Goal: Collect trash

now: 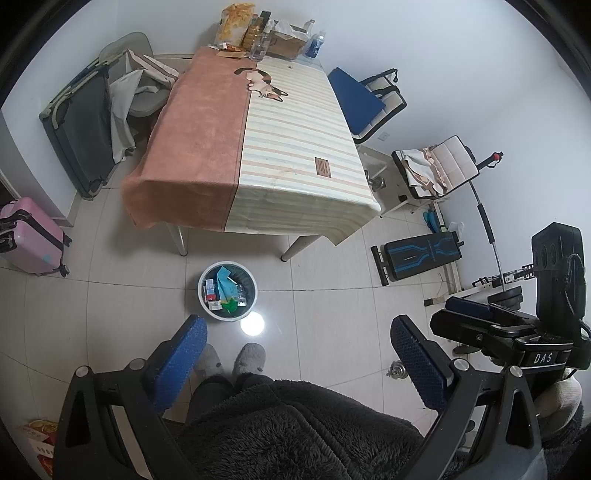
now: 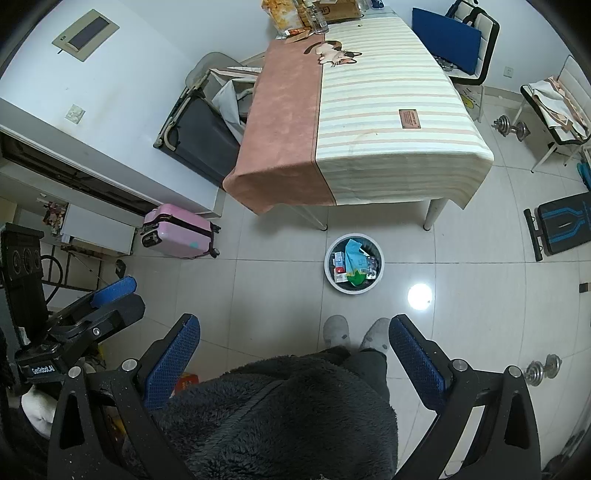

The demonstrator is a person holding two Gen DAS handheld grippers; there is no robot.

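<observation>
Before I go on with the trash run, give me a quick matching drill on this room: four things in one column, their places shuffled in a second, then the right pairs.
Things:
1. trash bin
2. pink suitcase
3. blue cushion
4. dumbbell

Places:
A. propped on a chair at the table's right side
B. on the floor in front of the table, with packaging inside
C. on the floor between the table and the chair with folded cloth
D. lying on the floor left of the table, near the wall

Pairs: 1-B, 2-D, 3-A, 4-C

Glossy tiled floor (image 1: 332, 314), cloth-covered table (image 1: 258, 147), fuzzy dark robe (image 1: 295, 432)
</observation>
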